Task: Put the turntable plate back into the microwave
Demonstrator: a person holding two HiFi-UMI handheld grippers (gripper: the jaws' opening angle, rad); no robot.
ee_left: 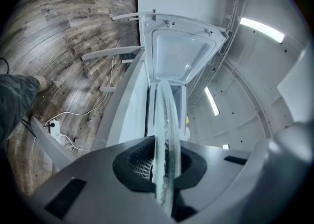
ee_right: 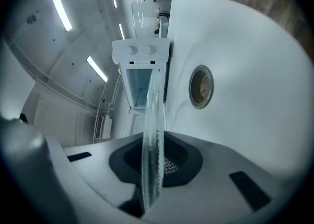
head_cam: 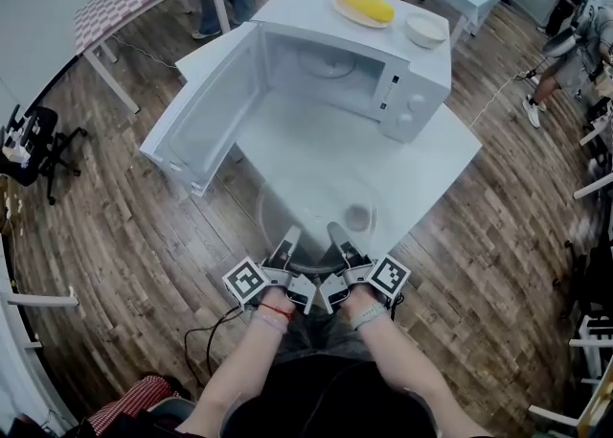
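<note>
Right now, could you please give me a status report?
Shut on glass turntable plate: left gripper, right gripper. Plate over table, outside open microwave. Below it, small round object on table.

Bright, even indoor light; shadows are soft. Ceiling light strips [ee_right: 60, 7] glare white in both gripper views, whose corners go dark. Fisheye bending throughout. The glass plate [ee_left: 166, 159] blurs near the lens.

The microwave [head_cam: 383, 62] stands at the far end of the table [head_cam: 450, 153], its door [head_cam: 206, 115] swung open to the left. On top sit a dish [head_cam: 364, 5] and, right of it, a bowl [head_cam: 425, 29]. The turntable plate [head_cam: 316, 216] is before the microwave, over the table's near part. Its near rim sits between the jaws of 2 side-by-side grippers, the left gripper [head_cam: 290, 234] and the right gripper [head_cam: 337, 232].
</note>
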